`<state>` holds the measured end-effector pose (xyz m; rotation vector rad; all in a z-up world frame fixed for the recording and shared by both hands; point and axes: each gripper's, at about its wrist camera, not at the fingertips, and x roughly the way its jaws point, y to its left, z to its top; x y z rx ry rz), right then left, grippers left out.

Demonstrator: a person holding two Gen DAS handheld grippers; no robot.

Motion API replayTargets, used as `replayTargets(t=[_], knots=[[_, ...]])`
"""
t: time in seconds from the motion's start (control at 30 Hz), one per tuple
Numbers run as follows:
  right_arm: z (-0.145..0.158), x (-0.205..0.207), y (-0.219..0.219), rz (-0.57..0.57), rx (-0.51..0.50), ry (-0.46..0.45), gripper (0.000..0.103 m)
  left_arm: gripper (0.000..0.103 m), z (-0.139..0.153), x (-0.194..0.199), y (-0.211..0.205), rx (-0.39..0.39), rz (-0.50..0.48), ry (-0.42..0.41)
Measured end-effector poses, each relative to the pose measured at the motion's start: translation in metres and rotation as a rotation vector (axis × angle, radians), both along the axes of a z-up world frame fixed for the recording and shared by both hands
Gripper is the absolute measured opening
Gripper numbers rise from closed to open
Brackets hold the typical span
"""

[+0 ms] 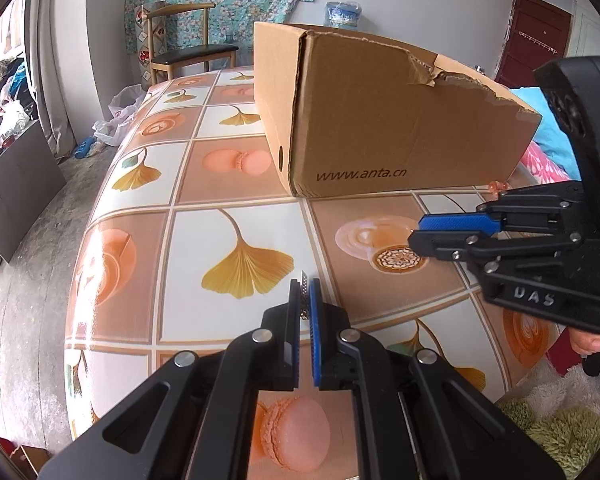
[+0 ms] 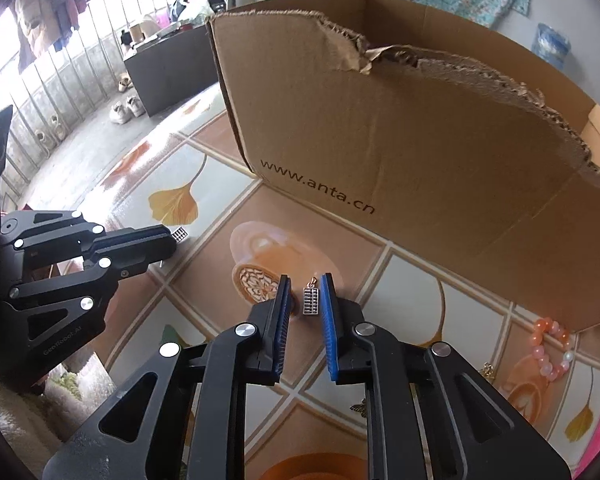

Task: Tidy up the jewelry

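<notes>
My left gripper [image 1: 305, 288] is clenched on a small silver abacus-shaped charm [image 1: 305, 294], the bead-rowed piece pinched upright between the black pad and the blue one, its top edge poking out past my fingertips. From the right wrist view that same charm [image 2: 180, 235] shows at the tip of the left gripper [image 2: 171, 242], above the tablecloth [image 2: 172, 176] with its ginkgo leaves and coffee cups. My right gripper [image 2: 305, 298] has its jaws released, standing apart, and a second abacus charm [image 2: 311, 301] sits in the gap between the blue pads; I cannot tell whether it lies on the cloth or touches a pad. In the left wrist view the right gripper [image 1: 414, 230] hangs over the coffee-cup tile on the tablecloth [image 1: 204, 236]. The torn cardboard box [image 1: 380, 120], printed www.anta.cn, stands on the table beyond both grippers, its ragged edge up [image 2: 400, 128]. A bracelet of pink and orange beads [image 2: 550, 348] lies on the cloth just beside the box's near corner, to my right, and one orange bead [image 1: 496, 187] of it peeks out at the box's foot in the left view.
</notes>
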<state>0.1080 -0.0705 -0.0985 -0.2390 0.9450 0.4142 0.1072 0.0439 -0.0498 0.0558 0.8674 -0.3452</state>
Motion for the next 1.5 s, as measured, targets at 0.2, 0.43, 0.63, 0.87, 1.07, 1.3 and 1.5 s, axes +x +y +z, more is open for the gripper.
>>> replayTargets(t=[0.2,0.43,0.63,0.87,1.07,1.3,1.5], knots=[[-0.001,0.002,0.009,0.0,-0.032,0.007,0.006,0.004,0.0,-0.001,0.001,-0.004,-0.001,-0.001],[-0.001,0.004,0.003,-0.013,-0.002,0.02,0.003,0.004,-0.001,-0.001,0.002,-0.008,-0.001,-0.001],[0.005,0.003,-0.006,-0.021,0.028,0.017,0.0,0.004,-0.001,0.0,0.002,-0.01,-0.002,-0.002],[0.01,0.003,-0.006,-0.007,0.029,0.006,0.002,0.004,-0.001,0.002,0.001,-0.006,-0.003,-0.002],[0.008,0.002,0.001,0.01,-0.003,0.01,0.014,0.004,-0.001,0.001,0.002,-0.006,-0.002,-0.002],[0.001,0.005,0.011,0.023,-0.028,0.005,0.015,0.004,-0.001,0.001,0.001,-0.006,-0.002,-0.003],[-0.001,0.005,0.013,0.021,-0.012,-0.004,0.0,0.004,-0.001,0.001,0.001,-0.007,-0.002,-0.003]])
